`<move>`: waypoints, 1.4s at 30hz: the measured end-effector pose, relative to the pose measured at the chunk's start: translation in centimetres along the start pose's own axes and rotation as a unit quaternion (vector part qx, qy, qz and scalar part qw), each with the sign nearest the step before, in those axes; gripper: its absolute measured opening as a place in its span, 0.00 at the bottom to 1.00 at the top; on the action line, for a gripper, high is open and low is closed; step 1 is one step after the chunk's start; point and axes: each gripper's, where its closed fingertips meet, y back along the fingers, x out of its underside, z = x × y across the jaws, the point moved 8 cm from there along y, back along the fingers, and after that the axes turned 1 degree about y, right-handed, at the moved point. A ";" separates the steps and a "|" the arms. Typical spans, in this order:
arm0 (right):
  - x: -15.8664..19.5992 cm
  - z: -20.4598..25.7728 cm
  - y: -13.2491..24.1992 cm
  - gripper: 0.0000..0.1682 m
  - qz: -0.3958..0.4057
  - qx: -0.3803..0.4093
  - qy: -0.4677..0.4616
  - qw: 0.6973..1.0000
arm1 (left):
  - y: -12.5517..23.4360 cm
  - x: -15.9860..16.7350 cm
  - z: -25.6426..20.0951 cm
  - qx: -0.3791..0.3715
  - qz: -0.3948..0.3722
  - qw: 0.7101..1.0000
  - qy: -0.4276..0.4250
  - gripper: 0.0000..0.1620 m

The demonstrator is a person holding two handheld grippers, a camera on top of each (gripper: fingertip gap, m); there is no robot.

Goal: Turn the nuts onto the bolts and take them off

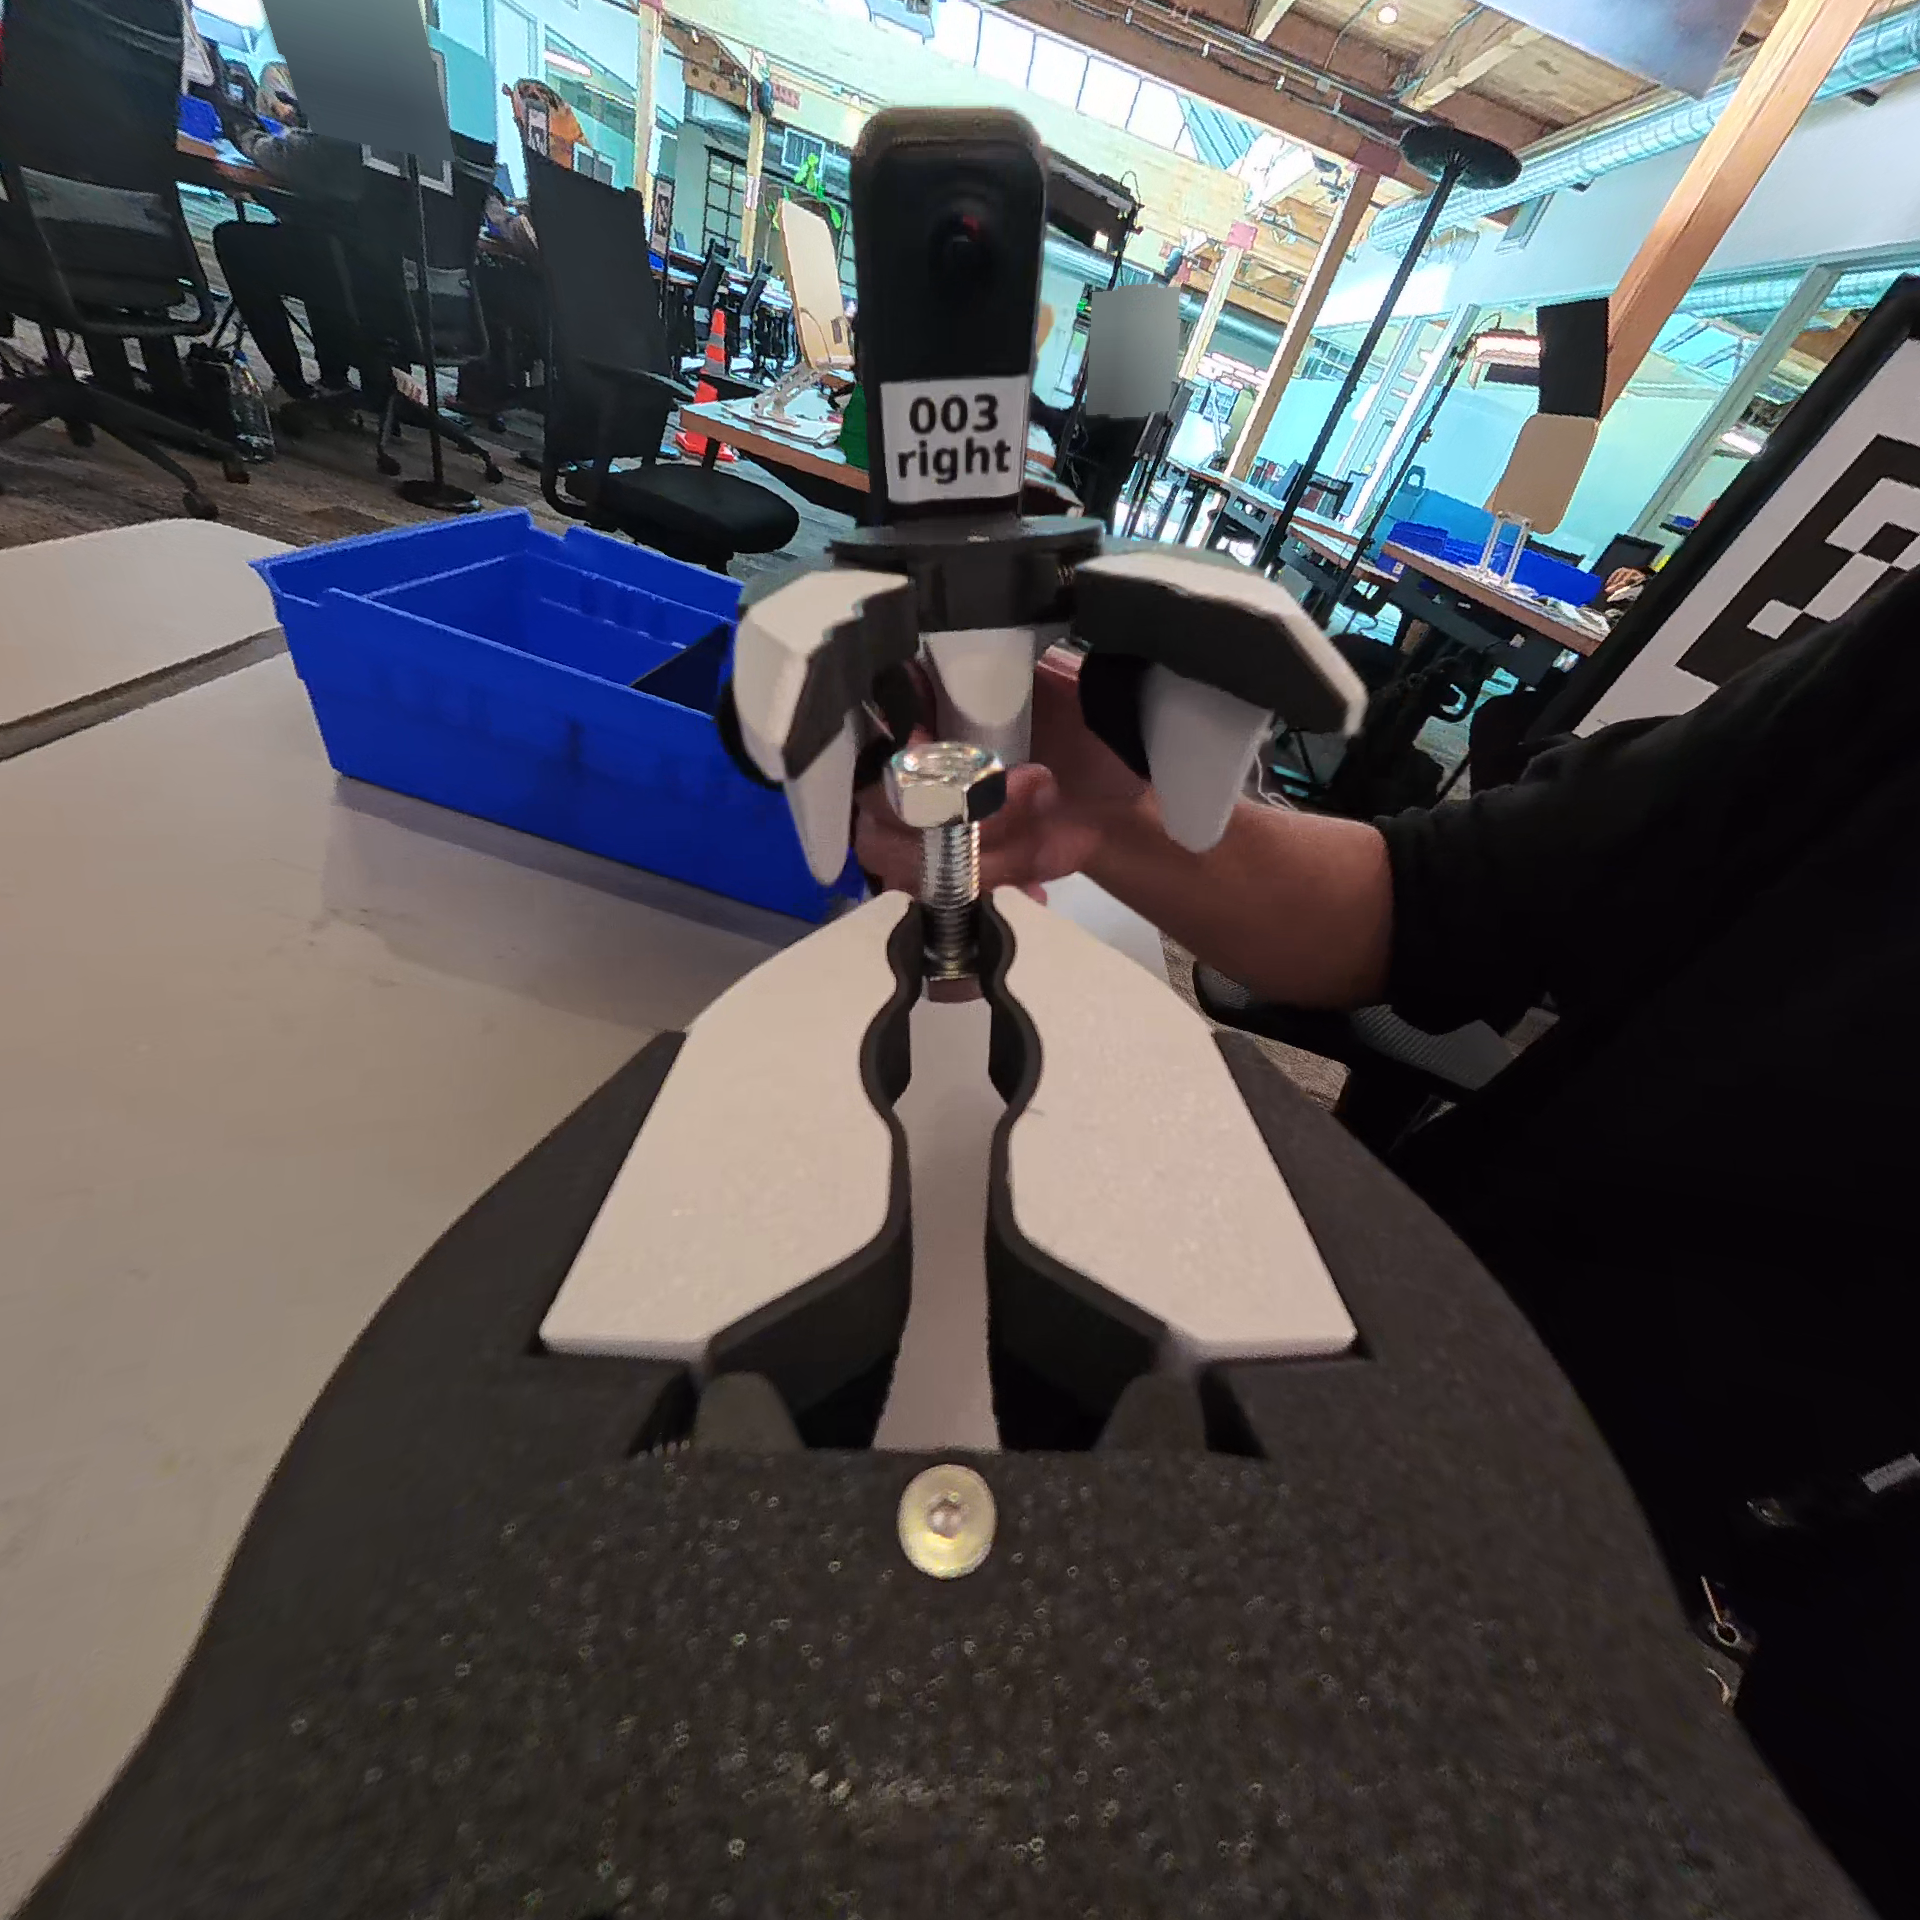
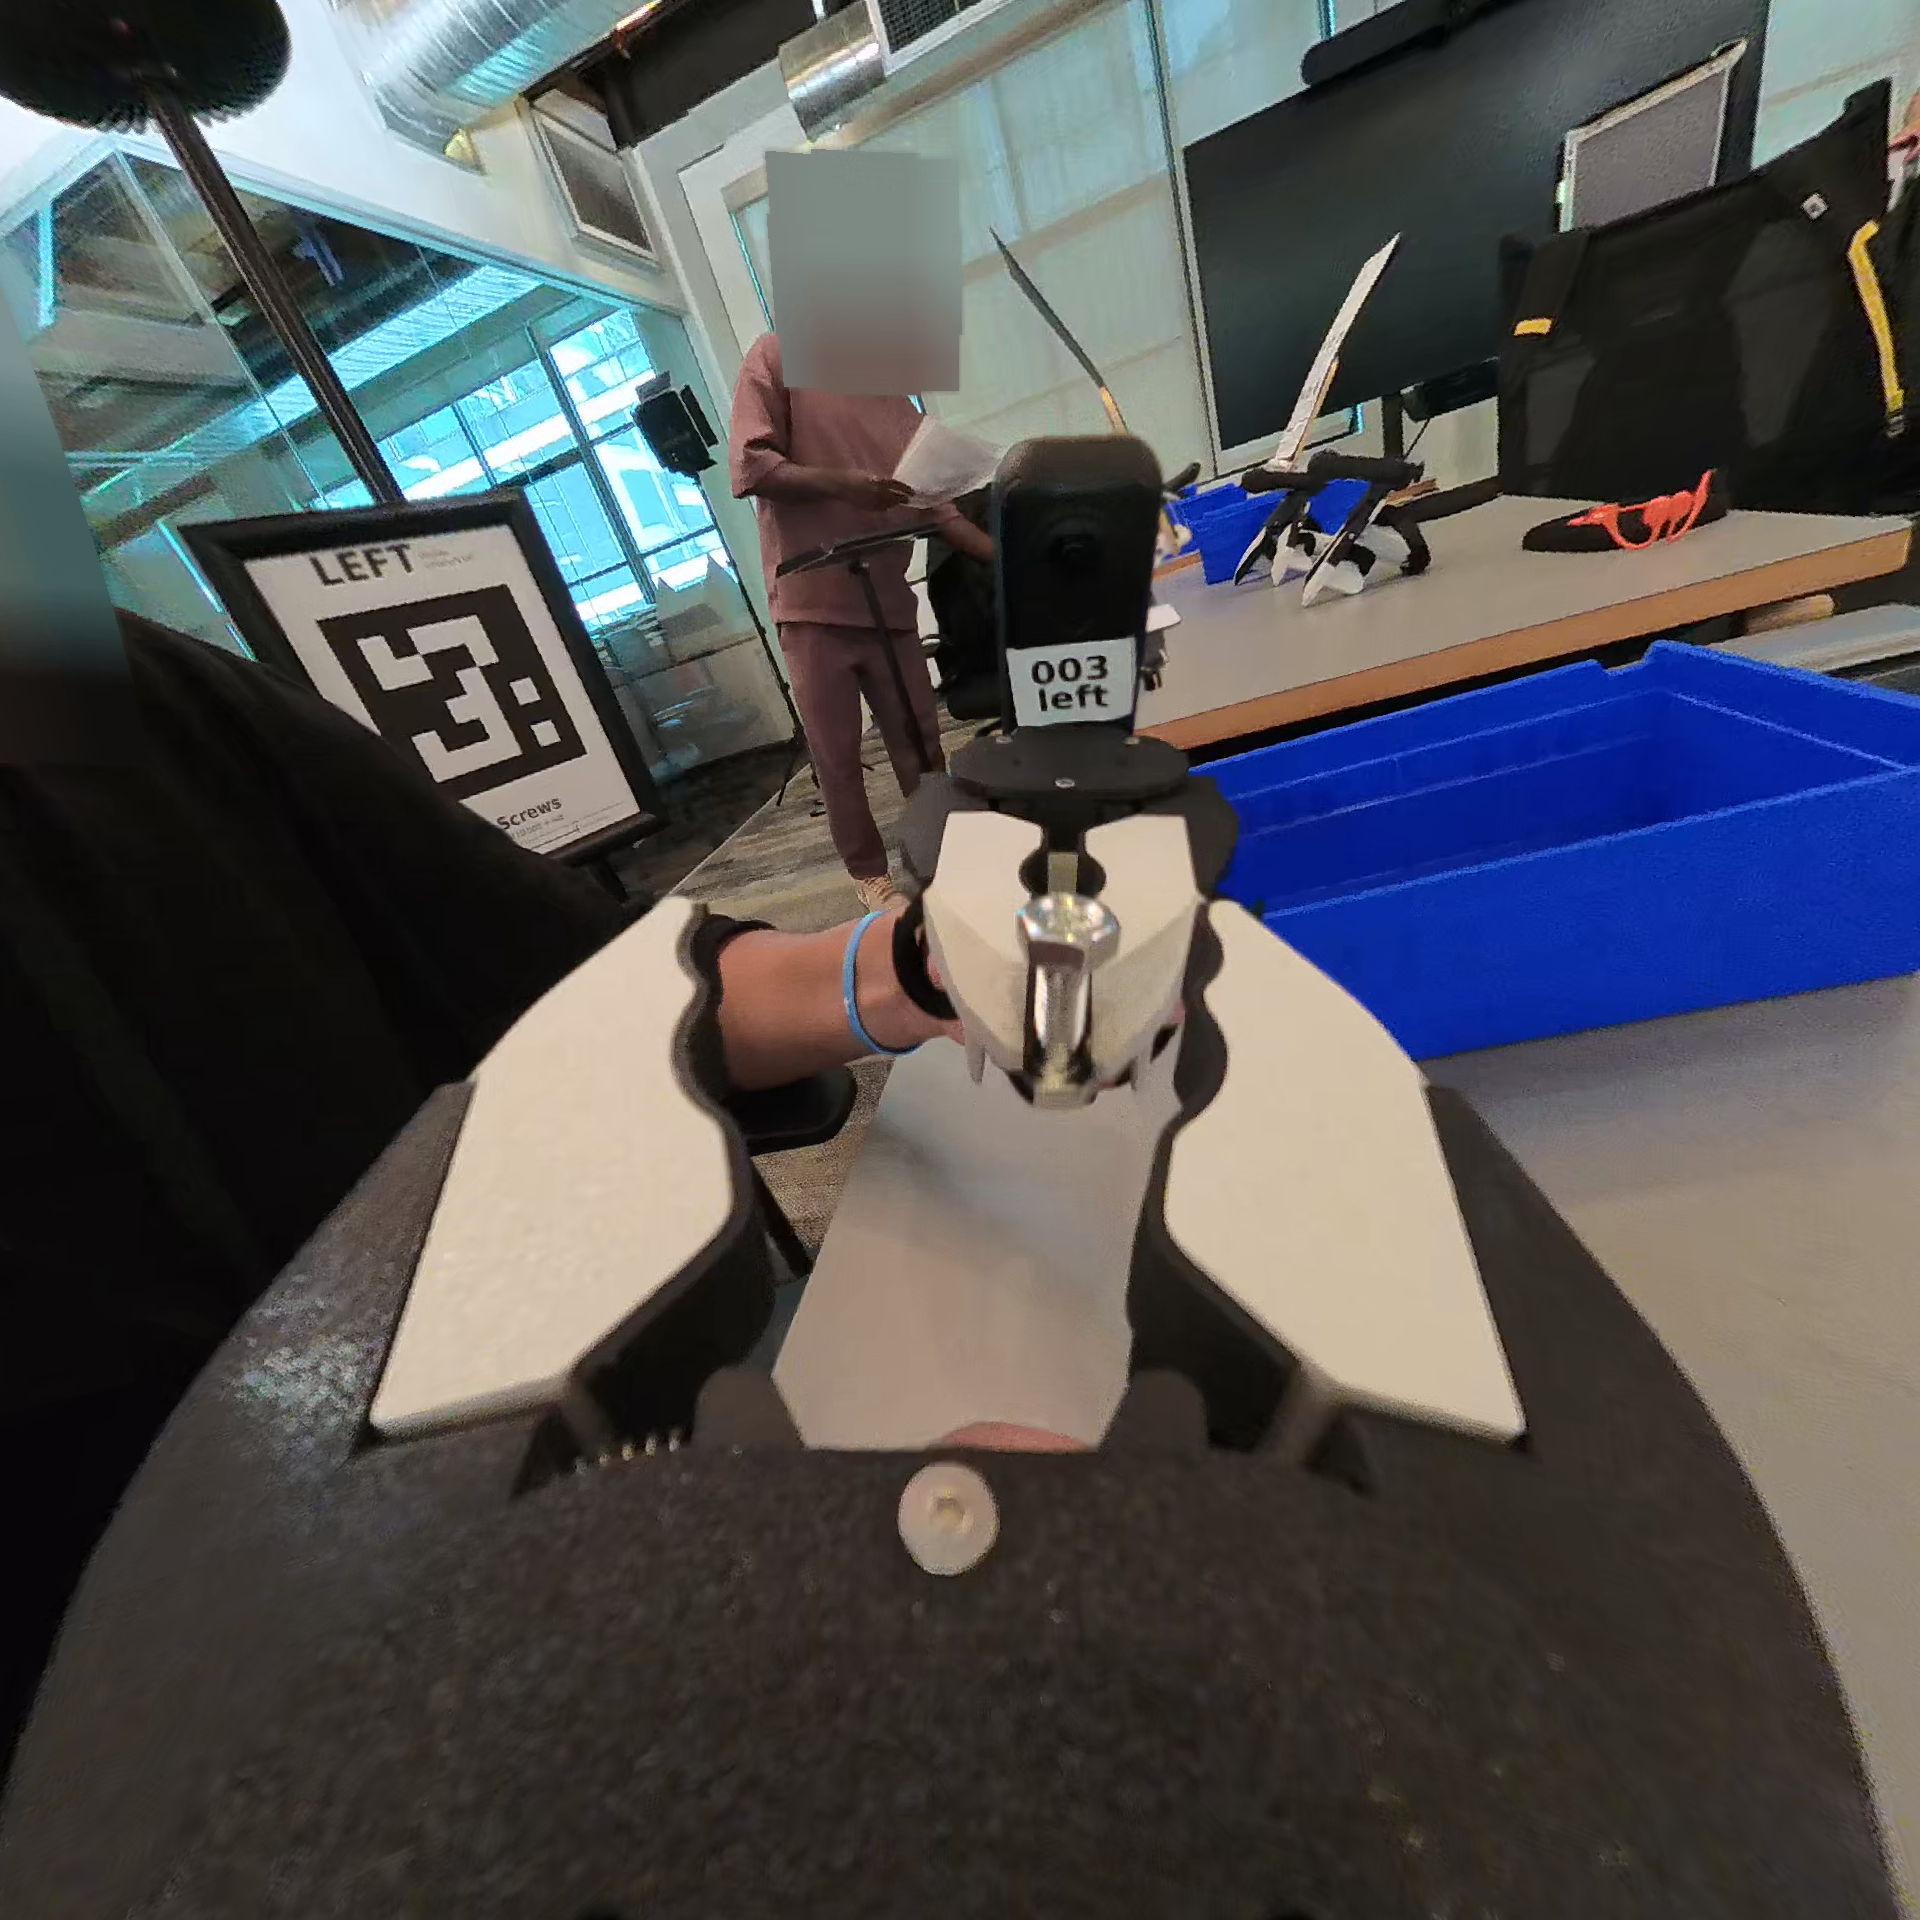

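A silver hex-head bolt [image 1: 943, 831] stands upright, head up. My left gripper [image 1: 948, 930] is shut on its lower threaded end, well above the table. A darker piece, perhaps a nut [image 1: 945, 982], sits at the bolt's bottom between the fingers; I cannot tell for sure. My right gripper [image 1: 1003, 821] faces the left one, open, its white fingertips either side of the bolt head without touching it. In the right wrist view the right gripper [image 2: 956, 935] is wide open and empty, with the left gripper [image 2: 1060, 1070] and the bolt [image 2: 1058, 997] between its tips.
A blue plastic bin [image 1: 520, 665] stands on the grey table [image 1: 260, 1039] behind the grippers; it also shows in the right wrist view [image 2: 1558, 883]. A framed marker sign [image 2: 447, 675] stands beside the table. A person [image 2: 831, 582] stands farther back. A black sleeve [image 1: 1610, 935] reaches in. The tips of both grippers are at nearly the same place.
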 end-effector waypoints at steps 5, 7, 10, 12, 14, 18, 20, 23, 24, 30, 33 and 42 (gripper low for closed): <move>0.5 0.8 -0.2 0.50 0.010 -0.020 -0.013 1.000 | 0.3 0.0 0.2 -0.001 -0.001 1.000 0.002 0.05; 0.8 0.8 -1.3 0.54 0.004 -0.020 -0.011 1.000 | 0.0 0.1 0.2 0.003 0.001 1.000 0.003 0.05; 1.3 0.4 -2.6 0.53 0.012 -0.030 -0.021 0.999 | -0.4 0.2 0.0 -0.001 0.011 1.000 -0.002 0.05; 1.3 0.2 -2.4 0.53 0.012 -0.024 -0.019 0.999 | -0.4 0.2 -0.1 0.004 0.010 1.000 -0.002 0.05; 0.9 0.1 -1.2 0.53 0.011 -0.011 -0.016 1.000 | -0.3 0.1 -0.2 0.001 0.010 1.000 -0.006 0.05; 0.2 0.3 1.0 0.51 0.003 0.004 -0.014 1.000 | 0.2 -0.1 0.0 -0.001 0.002 1.000 -0.004 0.05; 0.2 0.6 0.9 0.50 0.002 -0.010 -0.018 1.000 | 0.2 0.0 0.1 -0.003 0.002 1.000 -0.002 0.05; 0.6 0.8 -0.6 0.53 0.006 -0.022 -0.021 1.000 | -0.1 0.2 0.2 -0.002 0.008 1.000 -0.001 0.05; 0.8 0.7 -1.1 0.54 0.008 -0.024 -0.022 0.999 | -0.2 0.3 0.2 0.001 0.011 1.000 -0.001 0.05; 0.7 0.1 -1.0 0.53 0.007 -0.017 -0.022 1.000 | -0.4 0.3 -0.1 0.001 0.016 1.000 -0.006 0.05; 0.0 0.3 0.8 0.51 -0.004 -0.005 -0.018 1.000 | 0.0 0.1 -0.1 -0.003 0.010 1.000 -0.007 0.05; 0.8 0.8 -1.4 0.55 0.017 -0.040 -0.029 0.999 | -0.3 0.3 -0.1 0.002 0.014 1.000 -0.007 0.05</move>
